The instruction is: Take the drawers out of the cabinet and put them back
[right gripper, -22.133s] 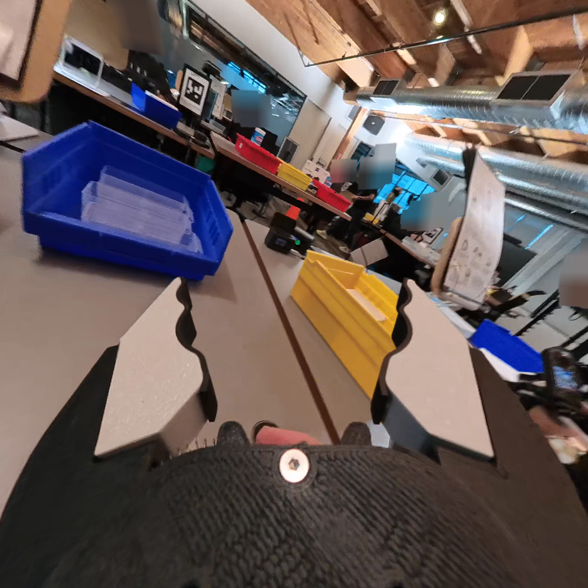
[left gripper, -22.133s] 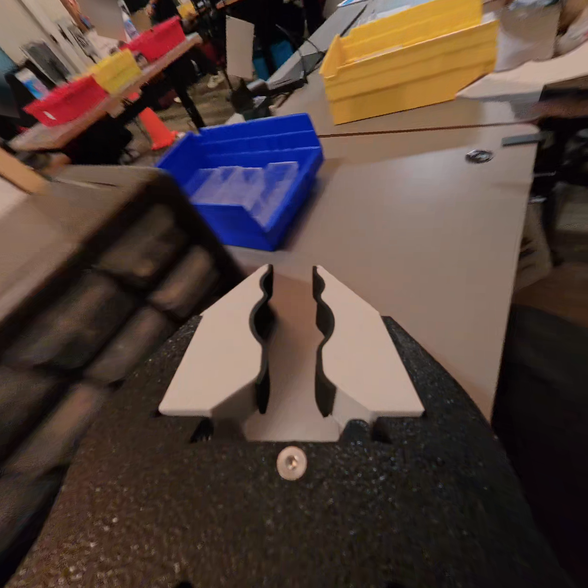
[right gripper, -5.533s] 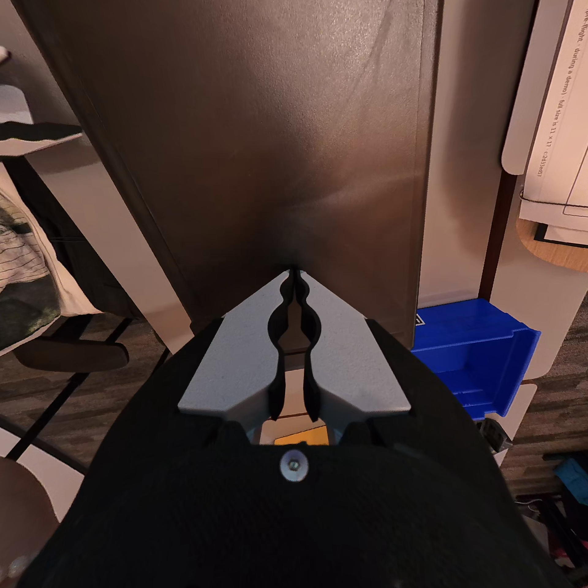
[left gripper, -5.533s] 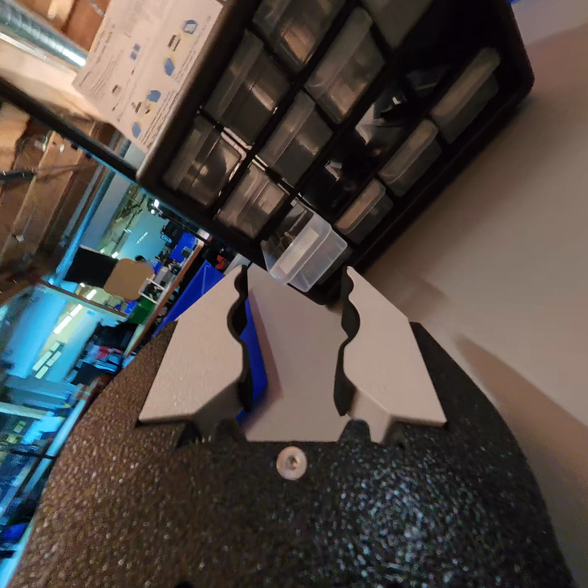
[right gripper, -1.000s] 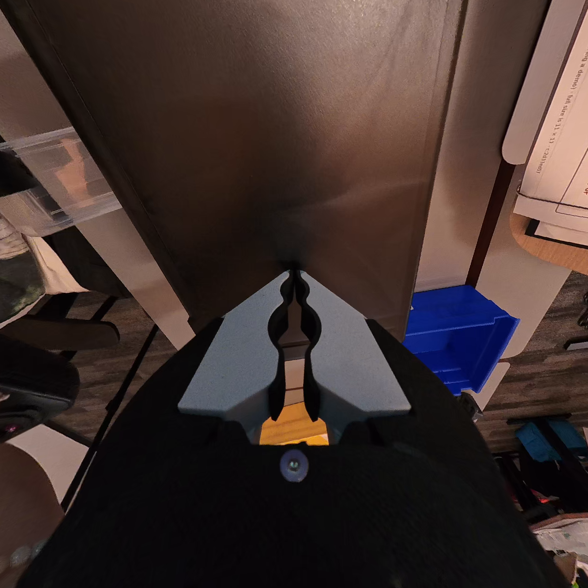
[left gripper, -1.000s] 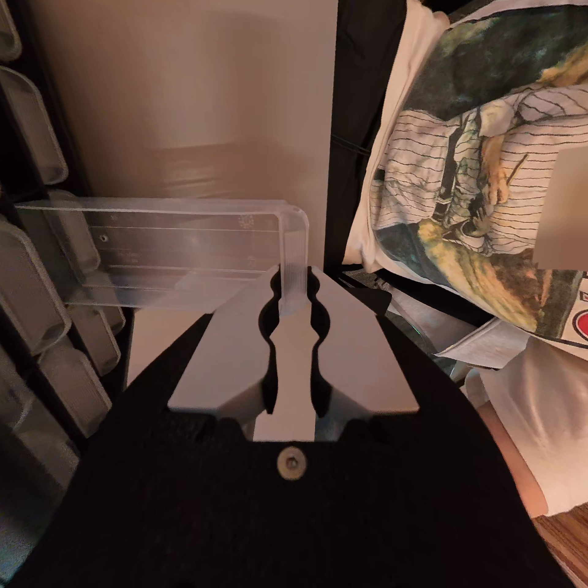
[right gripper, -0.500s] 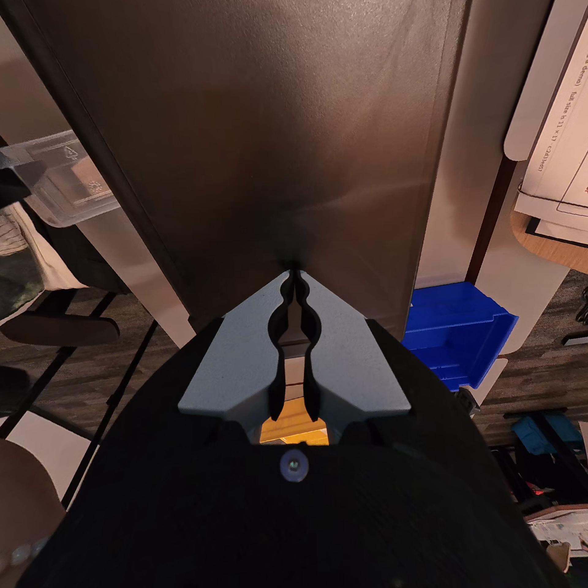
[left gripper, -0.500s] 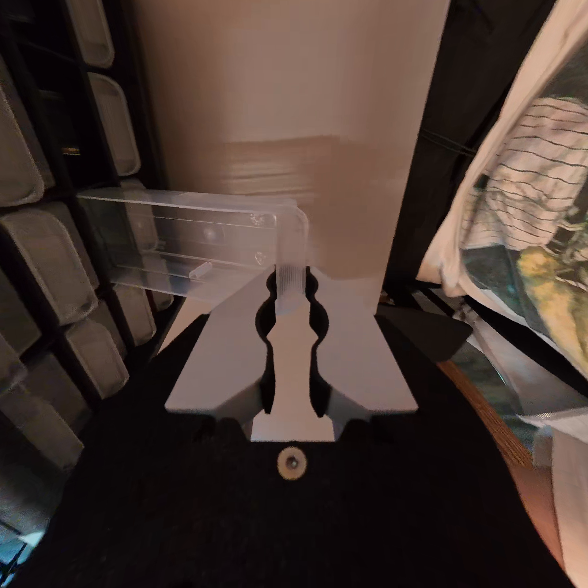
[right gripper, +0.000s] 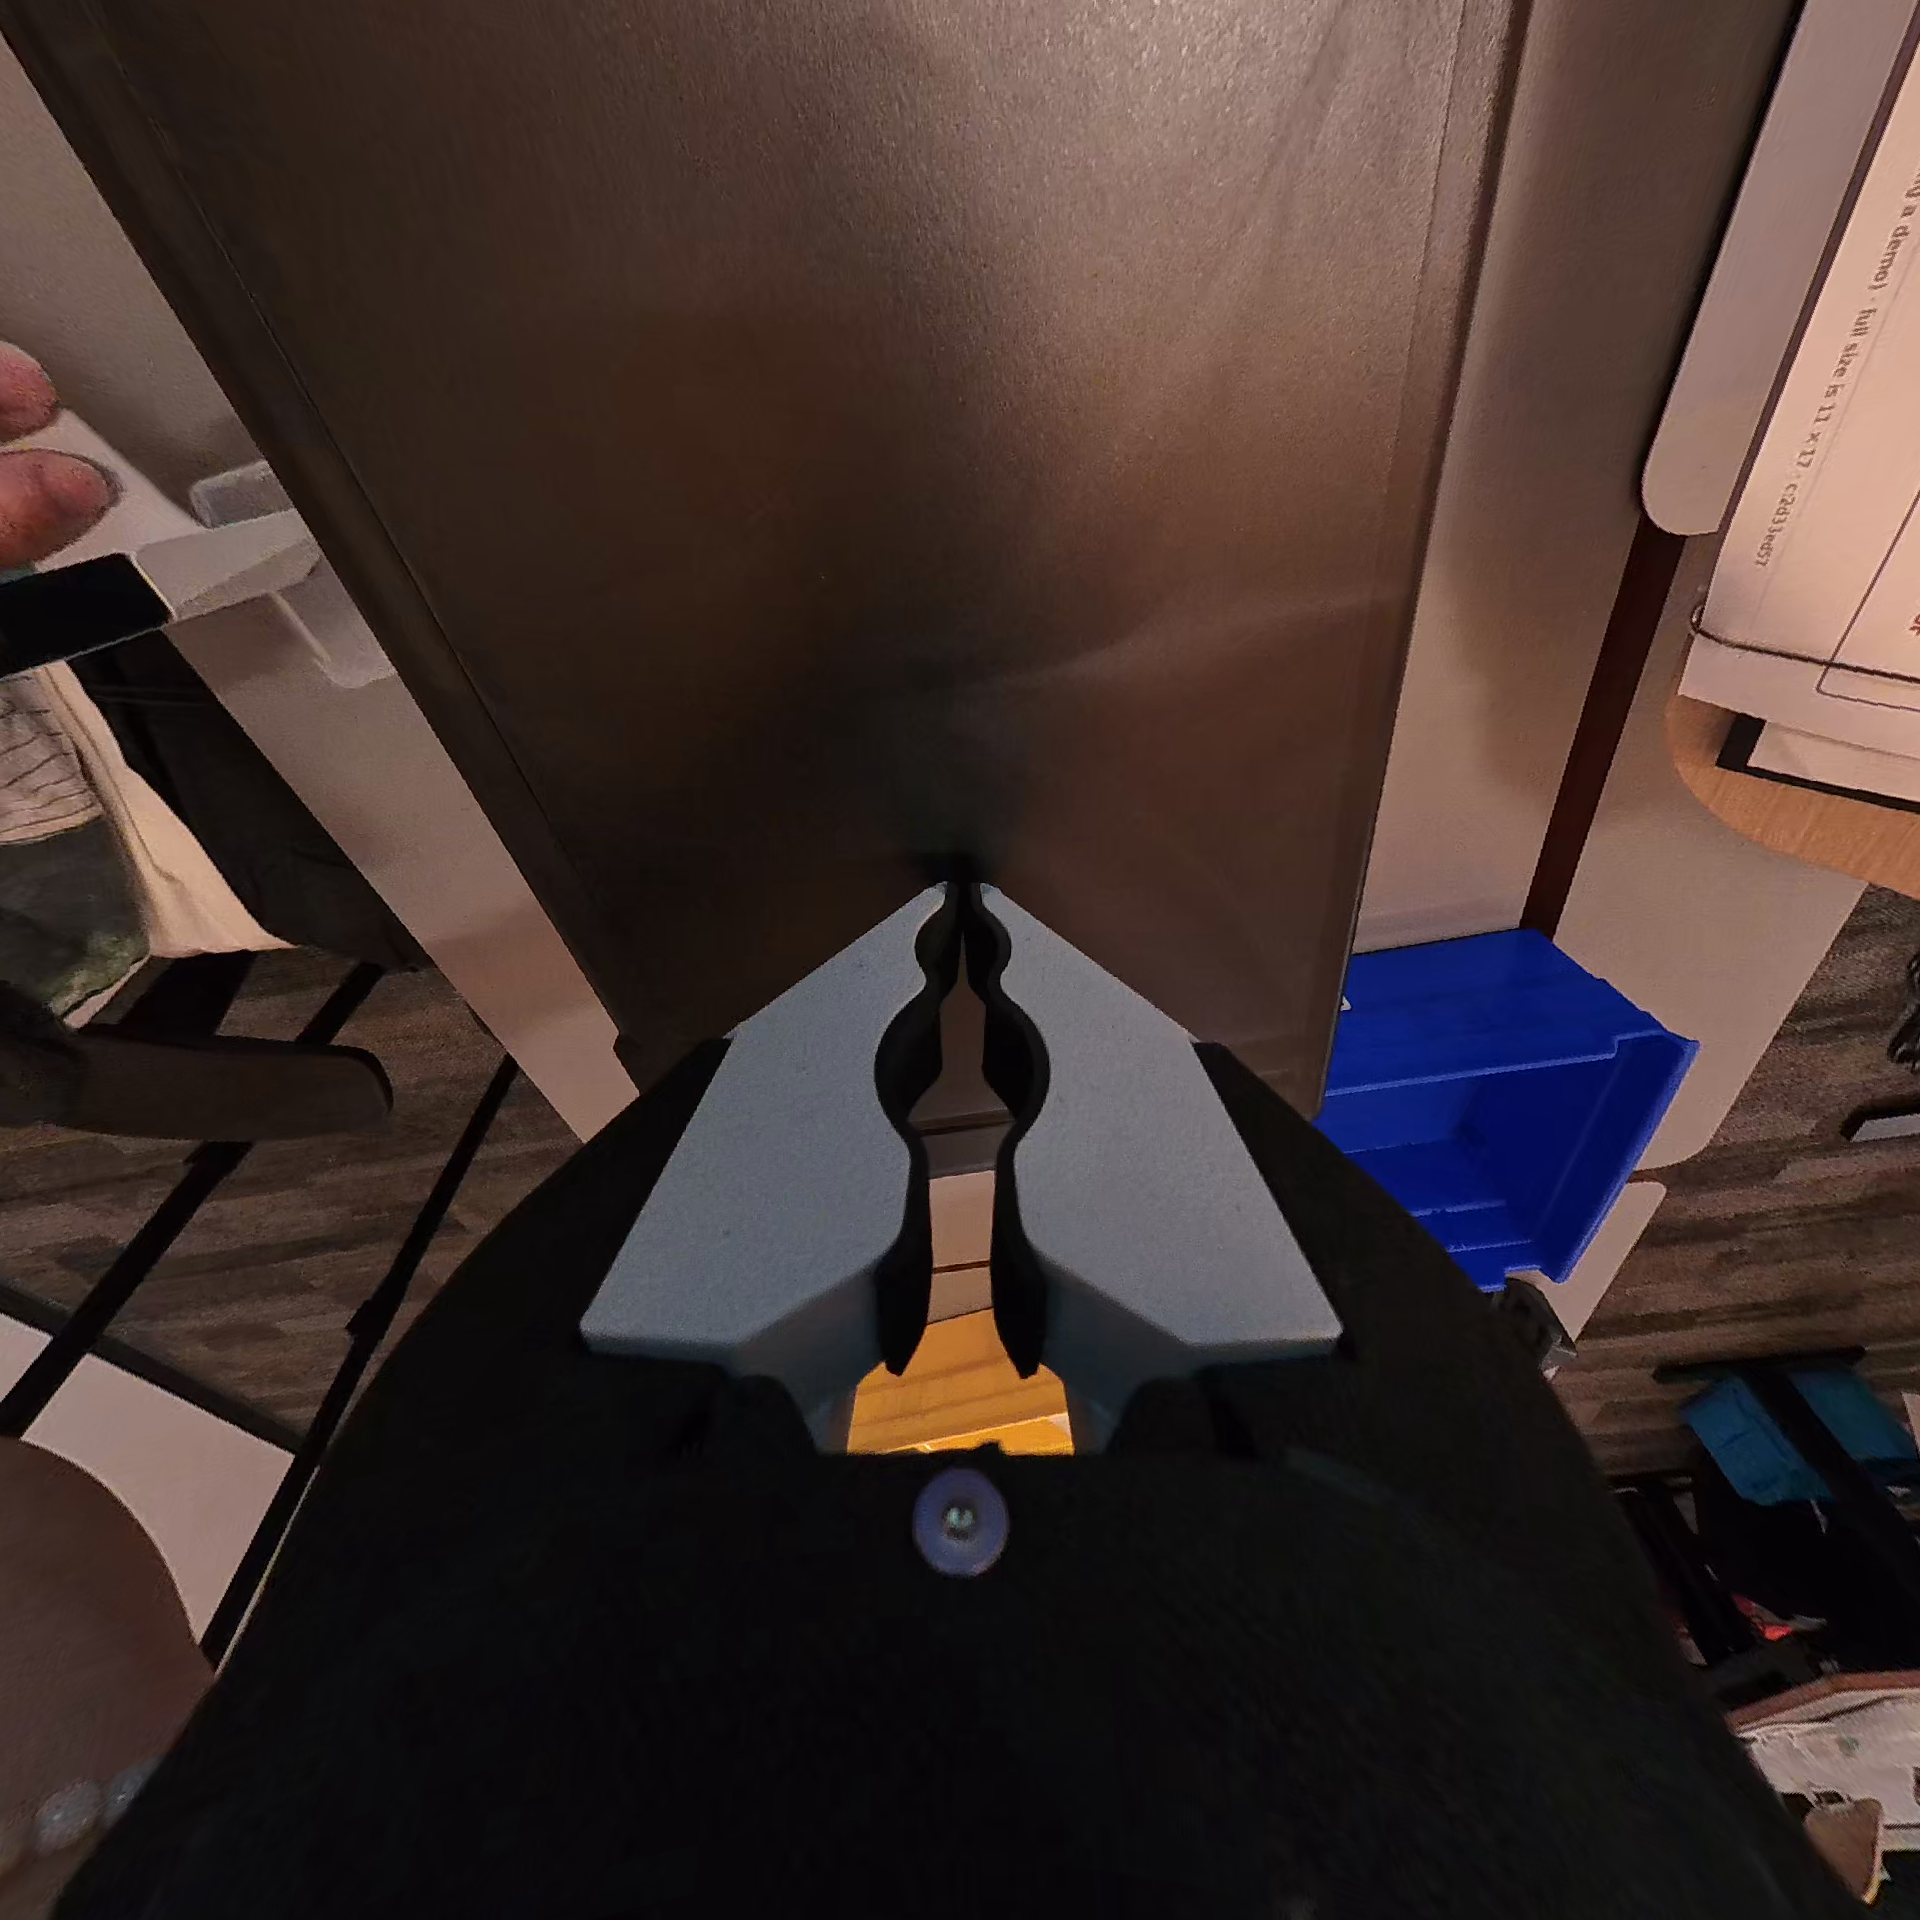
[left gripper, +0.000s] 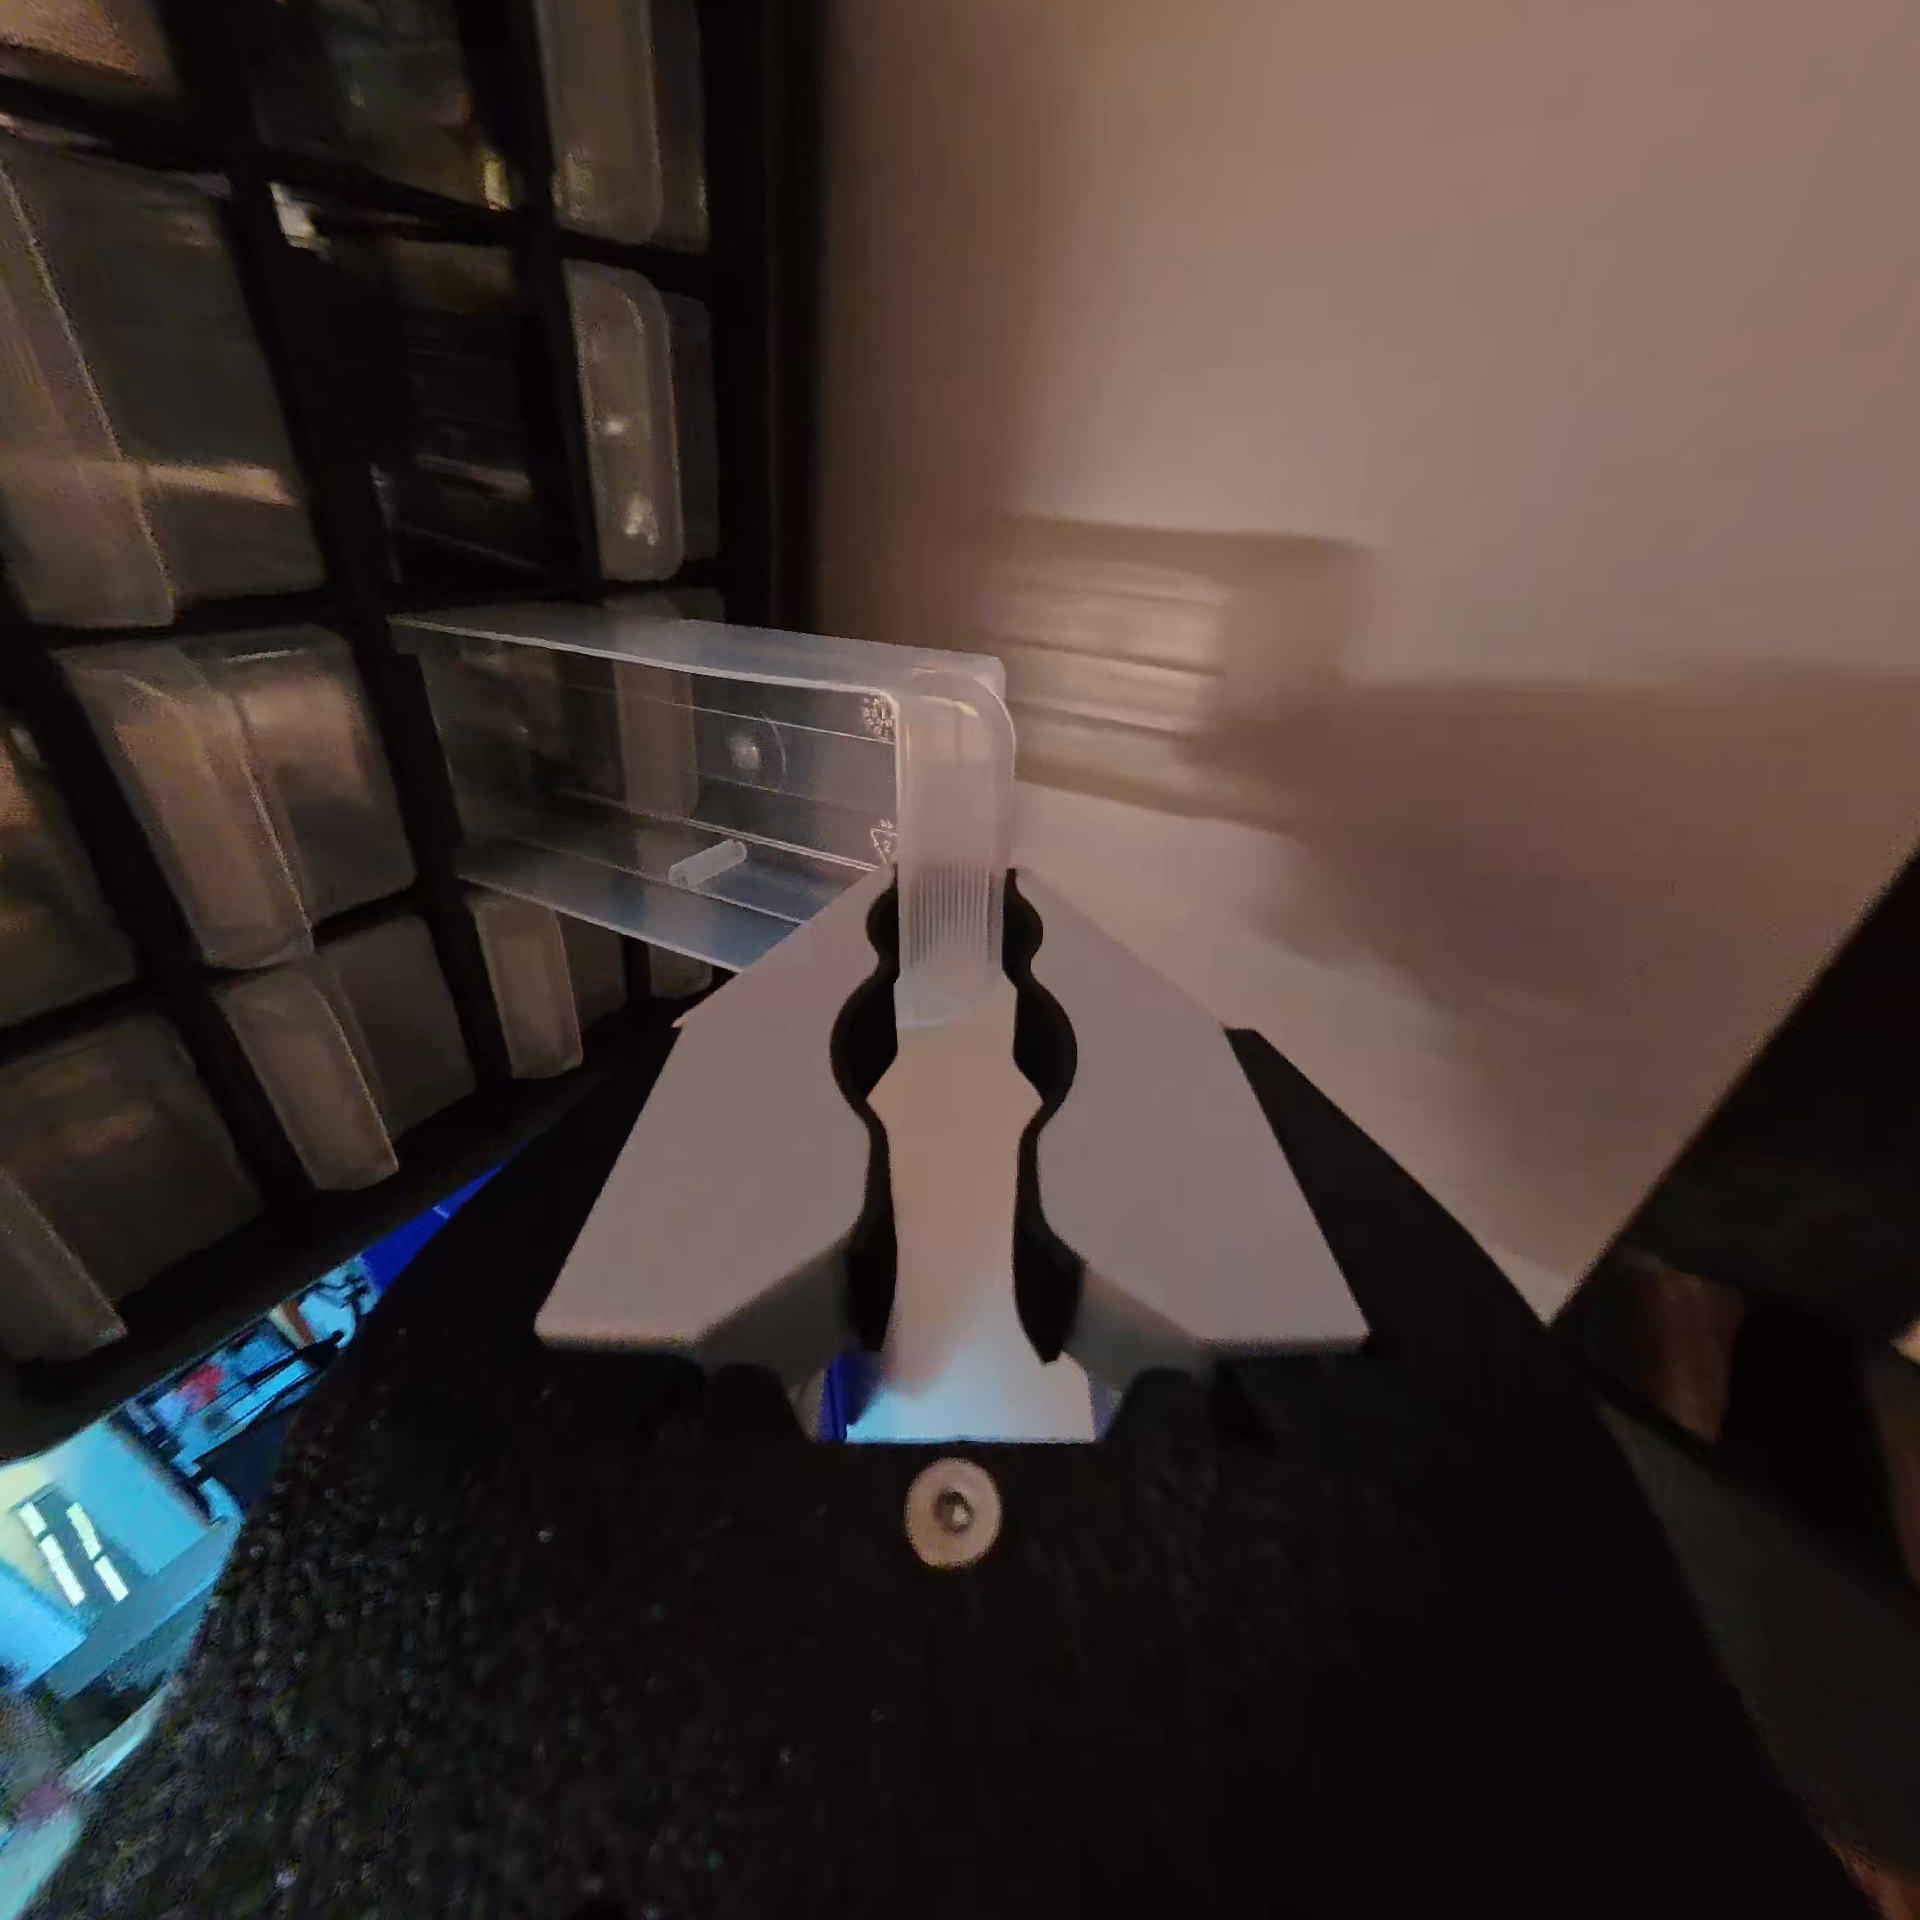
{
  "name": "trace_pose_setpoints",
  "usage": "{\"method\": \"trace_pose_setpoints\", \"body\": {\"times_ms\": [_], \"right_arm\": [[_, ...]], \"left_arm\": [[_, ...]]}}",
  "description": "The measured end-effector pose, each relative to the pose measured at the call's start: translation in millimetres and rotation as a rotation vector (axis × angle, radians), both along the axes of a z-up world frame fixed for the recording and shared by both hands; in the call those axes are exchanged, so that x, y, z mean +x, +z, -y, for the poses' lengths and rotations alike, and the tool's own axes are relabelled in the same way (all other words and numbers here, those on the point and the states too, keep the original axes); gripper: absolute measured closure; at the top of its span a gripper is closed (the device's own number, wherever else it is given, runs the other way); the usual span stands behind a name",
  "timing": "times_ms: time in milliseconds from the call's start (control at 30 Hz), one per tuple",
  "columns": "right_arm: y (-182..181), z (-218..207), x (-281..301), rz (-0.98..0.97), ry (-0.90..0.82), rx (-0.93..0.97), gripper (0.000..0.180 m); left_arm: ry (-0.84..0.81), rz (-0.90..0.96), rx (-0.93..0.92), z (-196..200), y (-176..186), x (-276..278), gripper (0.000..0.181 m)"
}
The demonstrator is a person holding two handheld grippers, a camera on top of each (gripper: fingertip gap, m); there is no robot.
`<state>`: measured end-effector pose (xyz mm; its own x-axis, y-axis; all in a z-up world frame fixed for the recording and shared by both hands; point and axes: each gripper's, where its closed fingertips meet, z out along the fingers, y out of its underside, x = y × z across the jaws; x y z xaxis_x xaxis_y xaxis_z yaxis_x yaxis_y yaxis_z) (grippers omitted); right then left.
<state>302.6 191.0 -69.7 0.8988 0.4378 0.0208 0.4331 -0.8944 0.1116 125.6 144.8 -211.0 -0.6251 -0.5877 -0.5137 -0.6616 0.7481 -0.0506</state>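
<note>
The black cabinet (left gripper: 343, 582) fills the left of the left wrist view, with several translucent drawers in its slots. My left gripper (left gripper: 951, 914) is shut on the ribbed front tab of a clear drawer (left gripper: 675, 769). The drawer's back end sits in a cabinet slot and its front sticks out toward me. In the right wrist view, my right gripper (right gripper: 958, 899) is shut and empty, with its tips pressed against the cabinet's plain dark panel (right gripper: 883, 416). The left gripper (right gripper: 177, 561) shows at that view's left edge, with a person's fingertips (right gripper: 31, 447) on it.
The beige table top (left gripper: 1403, 364) runs along the cabinet's front. A blue bin (right gripper: 1486, 1101) sits past the cabinet's far corner. Printed paper on a wooden board (right gripper: 1829, 436) is at the right. A yellow bin (right gripper: 956, 1397) shows between my right fingers.
My left gripper has pushed the clear drawer farther into its cabinet slot, so less of it sticks out. The right gripper has stayed pressed on the cabinet panel.
</note>
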Motion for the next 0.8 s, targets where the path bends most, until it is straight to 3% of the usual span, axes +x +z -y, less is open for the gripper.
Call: {"method": "trace_pose_setpoints", "body": {"times_ms": [467,800], "right_arm": [[0,0,0,0.006,0.001,0.008,0.180],[0,0,0,-0.002,-0.008,0.020,0.180]], "left_arm": [[-0.132,0.560,0.344,-1,11,11,0.152],[-0.157,0.896,0.350,15,31,5,0.163]]}}
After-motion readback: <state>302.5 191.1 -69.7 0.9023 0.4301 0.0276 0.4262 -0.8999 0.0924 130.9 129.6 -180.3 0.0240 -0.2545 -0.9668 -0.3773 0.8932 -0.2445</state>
